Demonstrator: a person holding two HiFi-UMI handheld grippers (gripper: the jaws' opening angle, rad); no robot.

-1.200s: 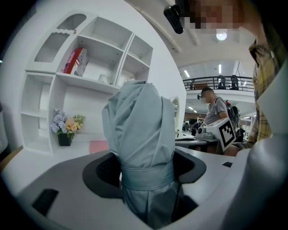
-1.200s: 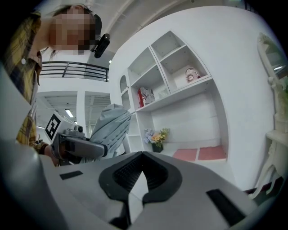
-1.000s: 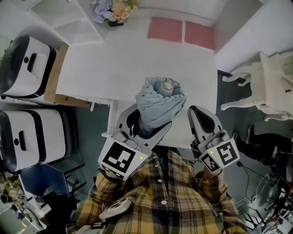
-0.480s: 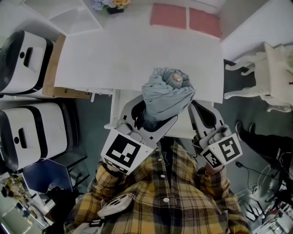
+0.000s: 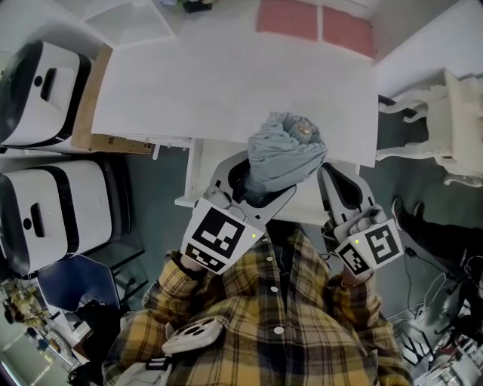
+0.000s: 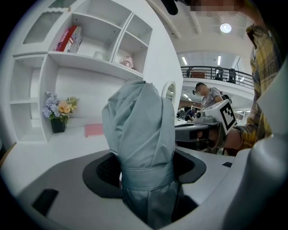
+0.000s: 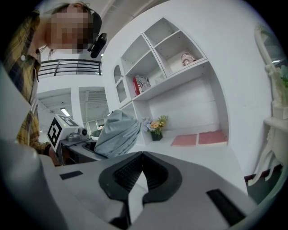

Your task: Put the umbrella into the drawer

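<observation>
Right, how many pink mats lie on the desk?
2. One mat lies at the far edge of the desk; the second mat just right of it. The umbrella may hide others.

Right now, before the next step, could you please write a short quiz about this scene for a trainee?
1. Fill in the gap: the folded umbrella is clamped in the ___ gripper.
2. True or false: the right gripper has its jaws together, with nothing between them.
3. What stands at the back of the white desk, beside the shelves?
A) flowers in a dark vase
B) a laptop
C) a kettle

Key: 1. left gripper; 2. true; 3. A
</observation>
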